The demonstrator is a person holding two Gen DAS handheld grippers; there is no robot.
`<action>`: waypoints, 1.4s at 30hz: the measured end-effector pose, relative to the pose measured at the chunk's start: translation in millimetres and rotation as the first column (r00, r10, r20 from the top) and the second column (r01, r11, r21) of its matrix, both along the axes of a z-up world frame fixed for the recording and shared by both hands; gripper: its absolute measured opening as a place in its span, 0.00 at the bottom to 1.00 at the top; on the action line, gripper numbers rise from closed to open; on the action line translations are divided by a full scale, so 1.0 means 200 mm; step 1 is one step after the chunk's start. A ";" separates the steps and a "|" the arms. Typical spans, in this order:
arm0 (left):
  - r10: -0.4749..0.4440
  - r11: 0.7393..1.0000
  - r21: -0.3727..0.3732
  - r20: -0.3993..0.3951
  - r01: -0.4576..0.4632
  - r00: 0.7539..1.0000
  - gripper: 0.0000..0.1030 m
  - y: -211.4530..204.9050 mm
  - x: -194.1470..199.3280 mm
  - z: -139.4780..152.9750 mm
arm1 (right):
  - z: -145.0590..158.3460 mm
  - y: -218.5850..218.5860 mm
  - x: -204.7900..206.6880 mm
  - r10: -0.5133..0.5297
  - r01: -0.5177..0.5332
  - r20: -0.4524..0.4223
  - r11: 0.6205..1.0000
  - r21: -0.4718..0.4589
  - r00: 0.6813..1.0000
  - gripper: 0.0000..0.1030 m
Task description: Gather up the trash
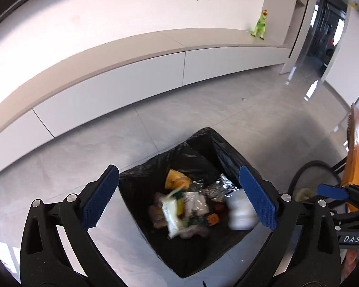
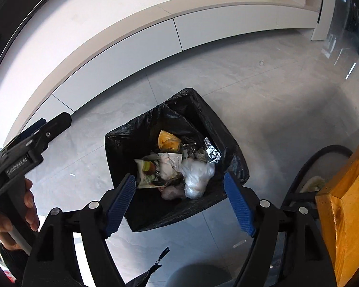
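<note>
Two empty grippers are hovering over the lined trash bin.

You are holding the left gripper (image 1: 179, 198) and the right gripper (image 2: 179, 201) above the black-bagged trash bin (image 2: 122, 143), both with jaws spread wide and nothing between them. Wrappers are lying inside: a yellow snack packet (image 2: 168, 141), a crumpled clear plastic bag (image 2: 197, 175), a strip of silver foil (image 2: 211, 151) and a white-and-green pouch (image 2: 147, 172). The drop-off step is looking done, judging by the empty jaws, so your next move is calling for turning away to find more litter; a small speck (image 2: 261, 62) is lying on the far floor tiles. "DAS" is showing on the right gripper's body in the left view, and "GenRobot.AI" on the left gripper's body in the right view. Print on the wrappers is too blurred to read.
</note>
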State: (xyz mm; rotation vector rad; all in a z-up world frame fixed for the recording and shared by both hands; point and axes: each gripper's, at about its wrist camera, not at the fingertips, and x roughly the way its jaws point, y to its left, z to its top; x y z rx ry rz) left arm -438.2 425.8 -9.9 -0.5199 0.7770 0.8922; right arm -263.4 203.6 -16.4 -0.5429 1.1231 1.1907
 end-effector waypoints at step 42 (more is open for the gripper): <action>-0.800 0.598 -0.020 0.032 0.801 0.599 0.94 -1.59 1.62 0.16 | 0.10 -1.78 1.06 -0.755 0.741 0.151 0.656 0.146 0.638 0.81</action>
